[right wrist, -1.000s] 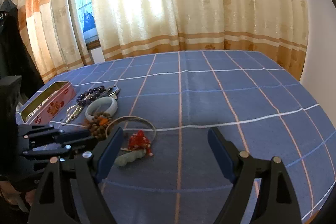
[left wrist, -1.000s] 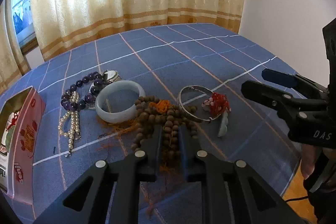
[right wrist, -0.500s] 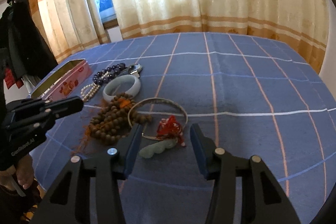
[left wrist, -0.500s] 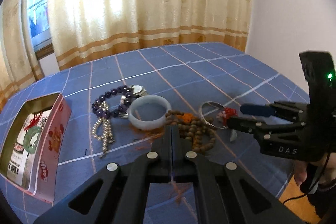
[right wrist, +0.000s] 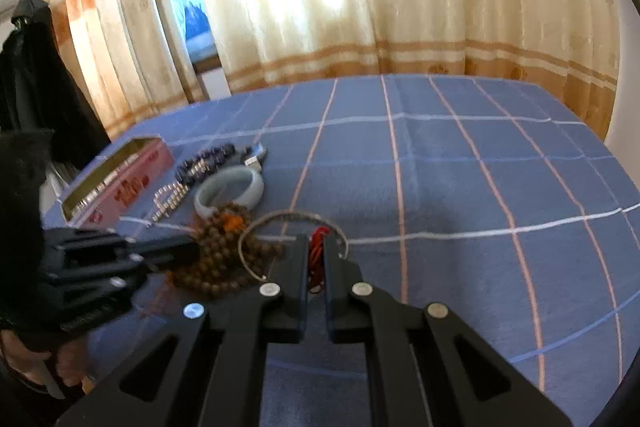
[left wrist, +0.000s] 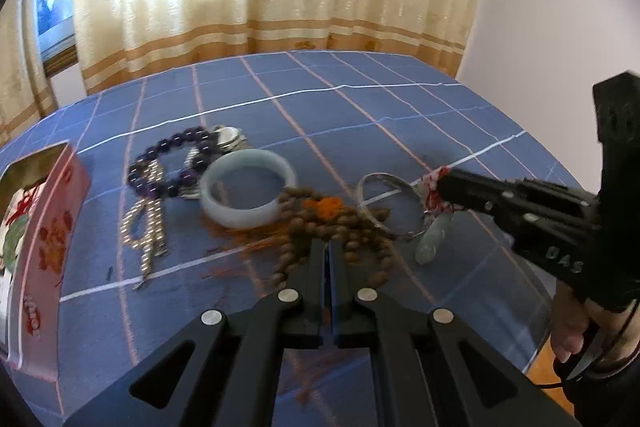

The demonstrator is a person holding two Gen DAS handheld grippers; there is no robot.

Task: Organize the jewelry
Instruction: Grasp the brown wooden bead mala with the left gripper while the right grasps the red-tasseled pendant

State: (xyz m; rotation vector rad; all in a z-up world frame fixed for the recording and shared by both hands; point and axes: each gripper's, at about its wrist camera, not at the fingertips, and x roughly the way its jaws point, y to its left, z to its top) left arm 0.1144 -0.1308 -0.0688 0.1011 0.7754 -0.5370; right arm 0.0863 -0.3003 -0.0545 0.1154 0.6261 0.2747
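My right gripper (right wrist: 316,247) is closing its jaws on the red knot (right wrist: 318,253) of a pale jade pendant (left wrist: 433,239), and the pads press on the knot. That pendant lies beside a thin silver bangle (left wrist: 384,177). Brown wooden beads (left wrist: 360,227) with an orange tassel lie in a heap. My left gripper (left wrist: 326,247) is shut with its tips among them. Whether it pinches their cord I cannot tell. Further left sit a pale jade bangle (left wrist: 240,217), a purple bead bracelet (left wrist: 138,179) and a pearl strand (left wrist: 148,227).
An open pink tin (left wrist: 44,227) stands at the left edge of the blue checked tablecloth (left wrist: 360,107). A silver metal piece (left wrist: 230,138) lies behind the purple beads. Curtains hang behind the table. A hand (left wrist: 568,323) holds the right gripper by the table's right edge.
The right gripper's jaws went from wide open to shut around the red knot. The left gripper's jaws closed at the wooden beads, and its view shifted slightly.
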